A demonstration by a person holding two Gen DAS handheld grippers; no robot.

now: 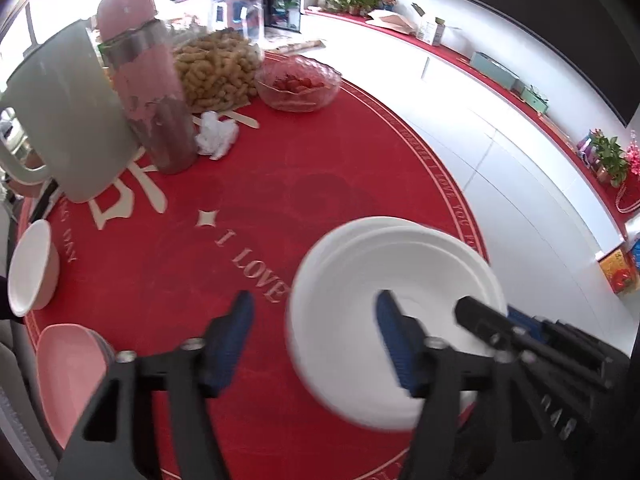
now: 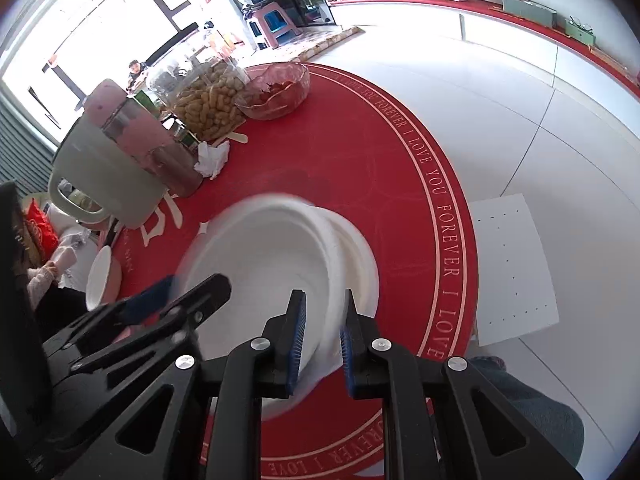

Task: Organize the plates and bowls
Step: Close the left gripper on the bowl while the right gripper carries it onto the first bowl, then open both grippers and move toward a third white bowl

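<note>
A stack of white plates [image 1: 384,280] is tilted above the red round table [image 1: 200,264]. My right gripper [image 2: 322,334] is shut on the near rim of the white plates [image 2: 272,256]; it also shows at the right in the left wrist view [image 1: 472,312]. My left gripper [image 1: 314,312] is open, its right finger over the plates and its left finger over the table. A white bowl with a pink outside [image 1: 32,268] and a pink bowl [image 1: 68,376] sit at the table's left edge.
A pale green kettle [image 1: 68,116], a pink bottle [image 1: 148,84], a jar of peanuts [image 1: 220,68], a glass bowl of red fruit [image 1: 298,84] and a crumpled tissue [image 1: 216,136] stand at the far side. White floor lies to the right.
</note>
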